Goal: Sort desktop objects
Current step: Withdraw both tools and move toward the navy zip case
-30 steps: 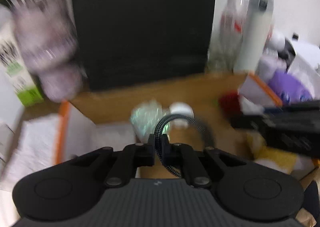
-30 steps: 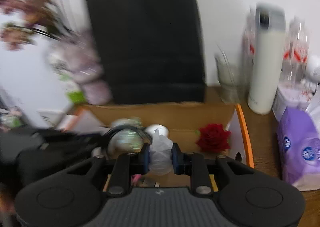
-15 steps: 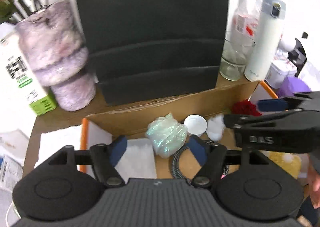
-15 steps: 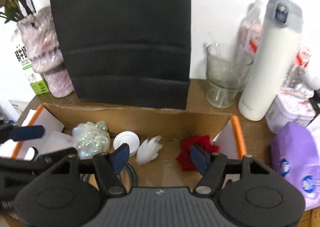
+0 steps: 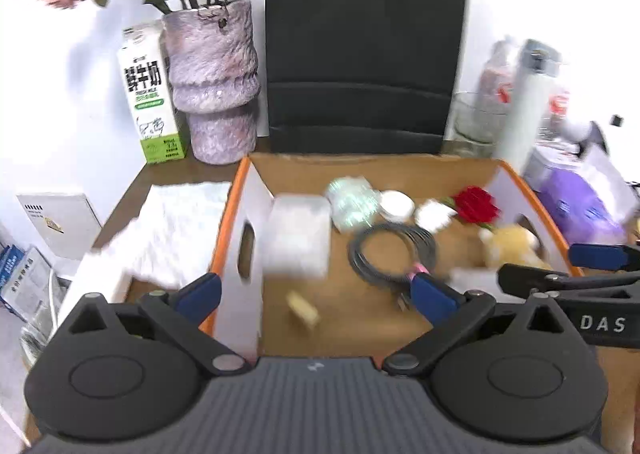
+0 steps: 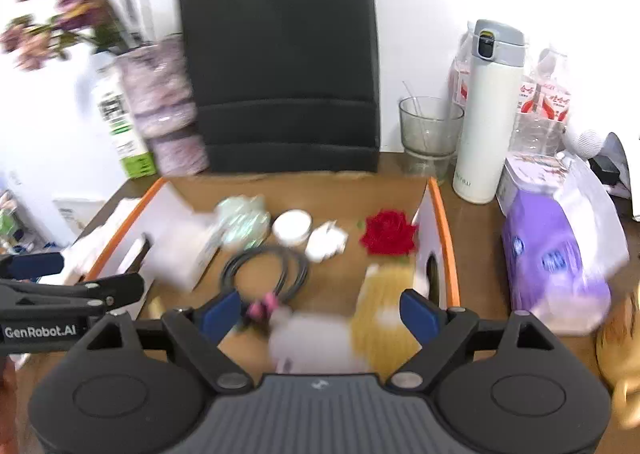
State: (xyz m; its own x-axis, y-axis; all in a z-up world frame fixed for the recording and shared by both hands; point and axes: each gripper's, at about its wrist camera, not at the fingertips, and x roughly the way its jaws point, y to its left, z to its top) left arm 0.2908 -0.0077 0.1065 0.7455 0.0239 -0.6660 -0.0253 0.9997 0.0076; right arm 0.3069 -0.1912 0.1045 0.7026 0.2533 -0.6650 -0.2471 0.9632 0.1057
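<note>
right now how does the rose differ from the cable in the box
The rose is red and bunched into a compact bloom; the cable is black and wound into a flat open coil. The rose lies by the box's right wall, the cable nearer the middle. Both lie loose on the box floor, ungripped.

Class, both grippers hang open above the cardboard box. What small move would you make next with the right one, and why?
Probably lower the right gripper toward the purple tissue pack. Its jaws stand open and hold nothing, while the pack lies on the desk outside the box, right of its orange-edged wall. The cable and red rose already lie inside.
</note>
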